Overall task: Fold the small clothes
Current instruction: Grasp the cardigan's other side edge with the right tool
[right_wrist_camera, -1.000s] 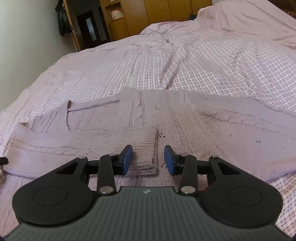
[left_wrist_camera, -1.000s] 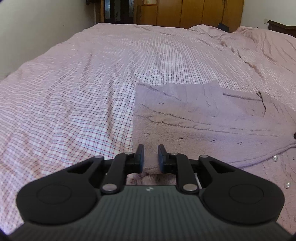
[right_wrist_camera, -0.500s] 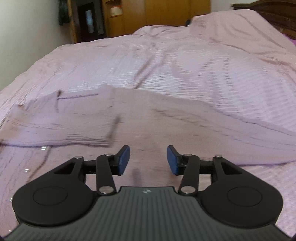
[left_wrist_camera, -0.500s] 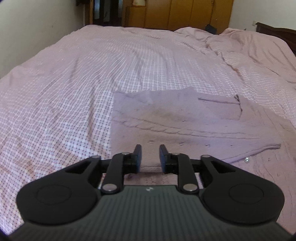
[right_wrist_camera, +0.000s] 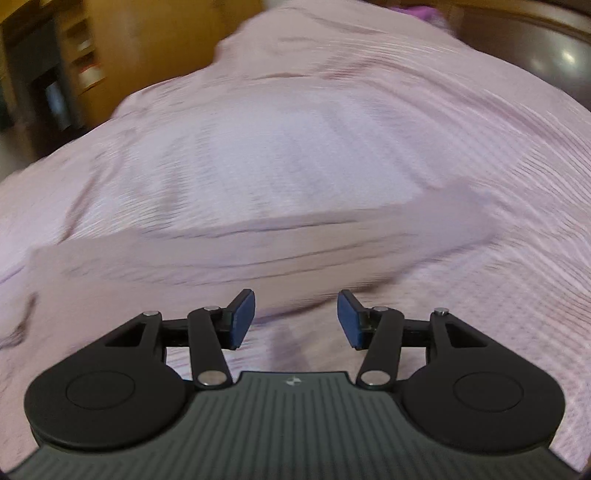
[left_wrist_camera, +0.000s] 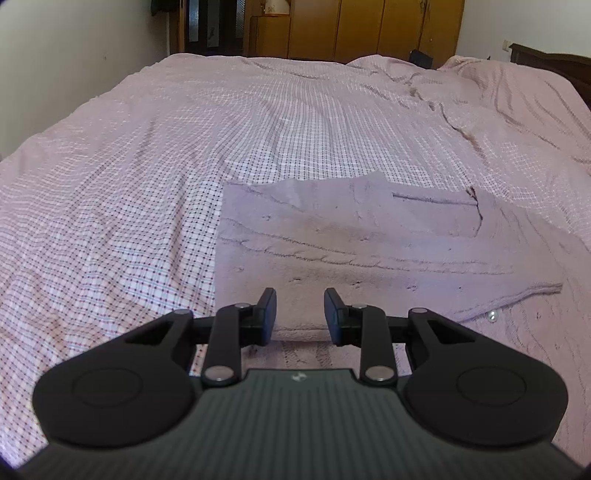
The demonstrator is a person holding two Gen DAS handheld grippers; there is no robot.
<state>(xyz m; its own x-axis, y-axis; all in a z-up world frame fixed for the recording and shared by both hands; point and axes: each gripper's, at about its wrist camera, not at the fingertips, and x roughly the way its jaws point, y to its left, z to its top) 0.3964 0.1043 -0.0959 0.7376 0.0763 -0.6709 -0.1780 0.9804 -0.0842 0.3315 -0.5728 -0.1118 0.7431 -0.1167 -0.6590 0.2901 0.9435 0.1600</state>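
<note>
- We are holding the left gripper (left_wrist_camera: 300, 312) low over the near hem of the knitted cardigan (left_wrist_camera: 369, 251), its jaws parted a little with nothing between them; they have just been opening, which we judge to be the letting-go of the folded cloth.
- We are carrying the right gripper (right_wrist_camera: 296, 317) over the cardigan's other side, jaws standing wide and empty, having just been opening too; that view is smeared with blur, so we are not reading fine detail there.
- The cardigan is lying flat on the bed (left_wrist_camera: 155, 177), one sleeve (left_wrist_camera: 388, 258) folded across the body so the left edge makes a straight line.
- A pearl button (left_wrist_camera: 492, 315) is showing just beyond the sleeve's cuff, so the front is facing up.
- In the right view the other sleeve (right_wrist_camera: 332, 240) seems to be reaching outward, unfolded; we judge it the next part to fold in.
- Beyond, the checked bedcover is running to the wooden wardrobes (left_wrist_camera: 369, 29), leaving room for stacking.
</note>
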